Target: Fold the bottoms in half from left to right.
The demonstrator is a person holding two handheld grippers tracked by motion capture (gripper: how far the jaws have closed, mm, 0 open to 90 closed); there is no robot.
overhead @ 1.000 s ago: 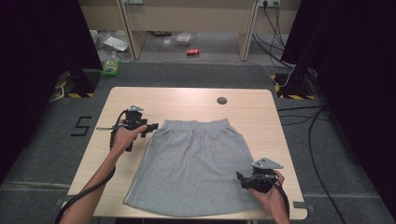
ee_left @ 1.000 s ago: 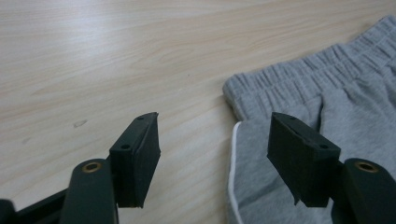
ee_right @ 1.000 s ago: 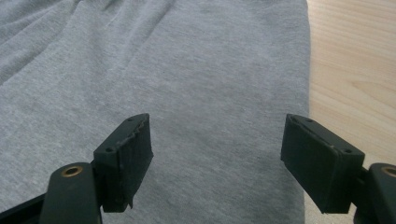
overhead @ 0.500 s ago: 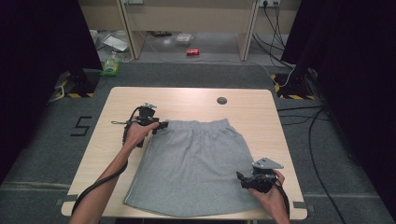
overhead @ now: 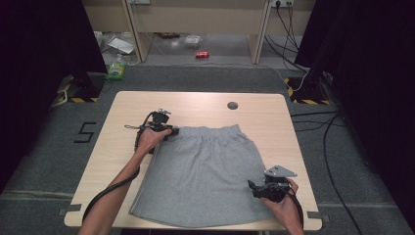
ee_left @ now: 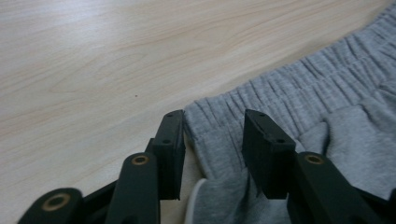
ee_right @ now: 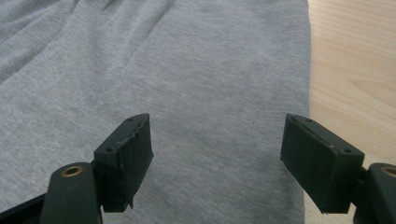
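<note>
Grey jersey shorts [overhead: 203, 171] spread flat on the pale wooden table [overhead: 195, 105], long axis running from the gathered waistband at the far end to the wide hem at the near edge, so waistband pointing away from the person and hem toward them. Widening toward the hem, which reaches almost to the table's near edge.

Left gripper [overhead: 172, 131] sitting at the waistband's far-left corner, tips pointing along the band toward the right gripper's side. Seen in the left gripper view [ee_left: 214, 154] with jaws partly drawn in, having just been closing, the elastic corner of the shorts [ee_left: 299, 112] lying between them; one pad just beside the fabric's edge, the other resting over the gathers, not yet pressed tight on the cloth. Bare wood beyond and to the outer side of these jaws.

Right gripper [overhead: 255, 188] resting low on the shorts near the hem's right side, held by the right hand [overhead: 284, 208]. Seen in the right gripper view [ee_right: 217, 163] with jaws spread wide and nothing clamped, smooth grey cloth [ee_right: 163, 84] beneath and ahead, the side seam edge and wood just past the outer jaw.

Compared with a second ago: left gripper shifted from the bare wood beside the corner onto the waistband corner itself, jaws narrowed; right gripper unchanged in place; shorts lying as before.
</note>
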